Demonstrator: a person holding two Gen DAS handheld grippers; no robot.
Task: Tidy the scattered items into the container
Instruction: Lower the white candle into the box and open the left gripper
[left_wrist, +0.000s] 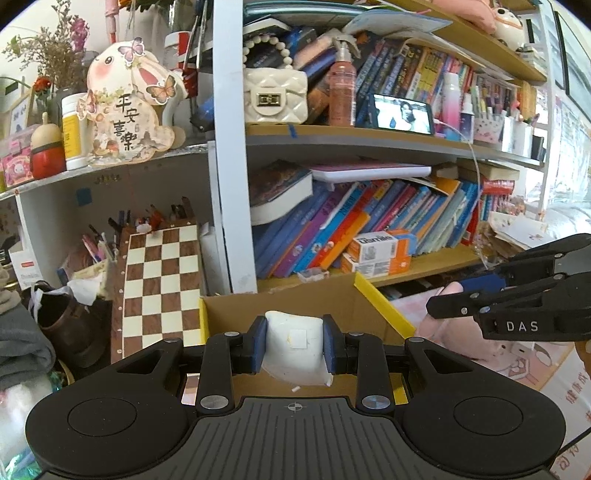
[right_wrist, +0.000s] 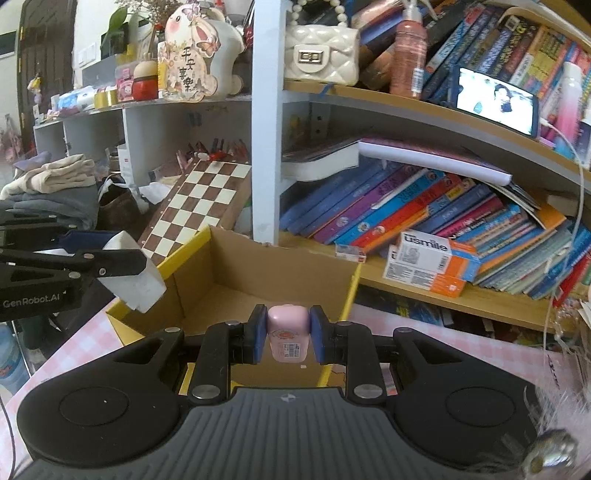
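Right wrist view: right gripper (right_wrist: 287, 338) clamps a pink bottle (right_wrist: 287, 338) lengthwise toward the camera; left gripper (left_wrist: 294, 349) squeezes a white pouch (left_wrist: 294, 349) above the cardboard box (right_wrist: 266, 273).

Pink checked table (right_wrist: 92, 347) (cloth-covered) carries cardboard box (right_wrist: 258, 273)

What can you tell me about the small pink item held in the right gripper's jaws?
The pink item is a small, rounded, smooth container that looks like plastic, with a printed red emblem and a white barcode label on its face. It stands roughly upright, clamped on both sides by the blue pads of the right gripper, with nothing else touching it. It is held above the near side of the open cardboard box, whose edges are yellow. In the left wrist view only its pale end shows.
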